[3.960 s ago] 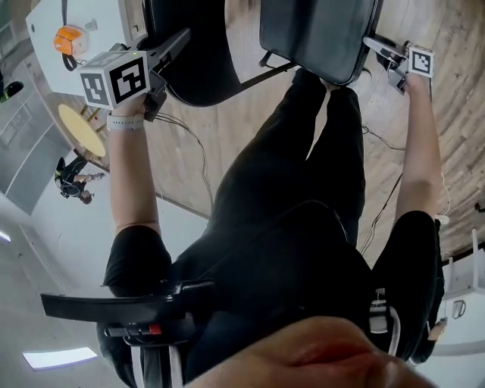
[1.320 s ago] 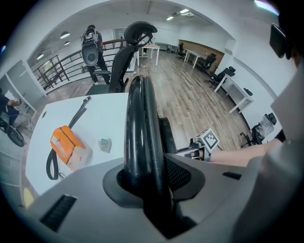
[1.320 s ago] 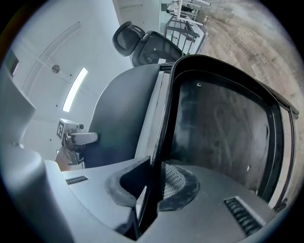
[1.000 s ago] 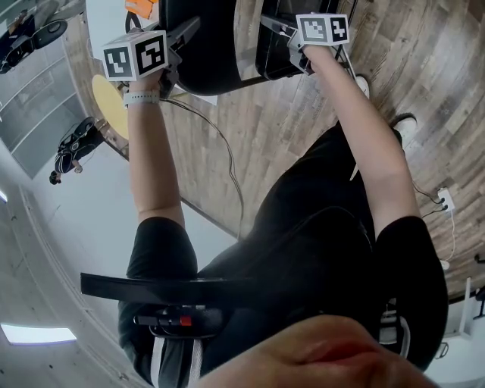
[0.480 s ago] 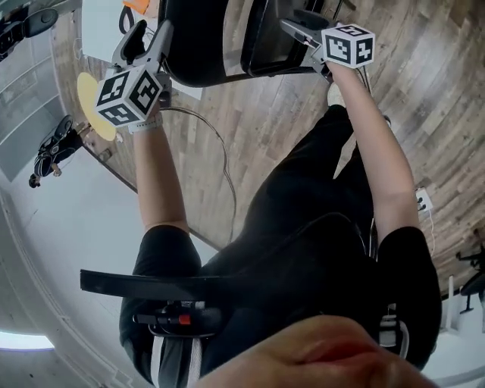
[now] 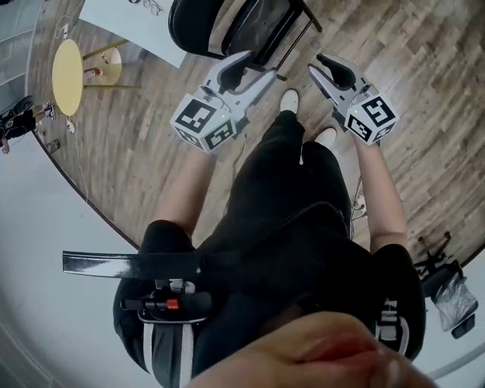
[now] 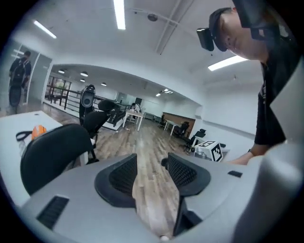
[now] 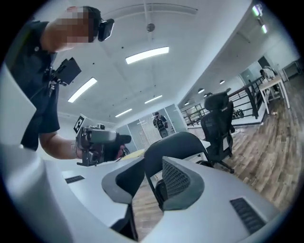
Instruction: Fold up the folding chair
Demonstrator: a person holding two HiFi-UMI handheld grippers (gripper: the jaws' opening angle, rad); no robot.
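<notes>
So from where I'm standing, the folding chair (image 6: 198, 26) is on the wood floor (image 6: 151, 144) just past the person's white shoes (image 6: 289, 99), right beside the white worktop (image 6: 125, 21). Seat and back look to be lying pretty much flat against each other, so I'd call it folded, or very nearly. I can't see whether it's leaning on anything.

Neither tool is on it. The left hand-held gripper (image 6: 258, 65) is up in front of the person's body, clear of the chair, and its jaws have just opened up wide with nothing in them. Through the gap there's only floorboards, with the chair's black back off to one side. The right hand-held gripper (image 6: 327, 70) is level with it on the other side. Its jaws popped apart and have just been narrowing again, but there's a gap and nothing is pinched. The chair shows through that gap in the right gripper view, but it's well beyond the pads, not between them.

My read is that both are held off the frame because the fold is finished and they've let go. There's a yellow round table (image 6: 67, 76) off to the side, not involved.
</notes>
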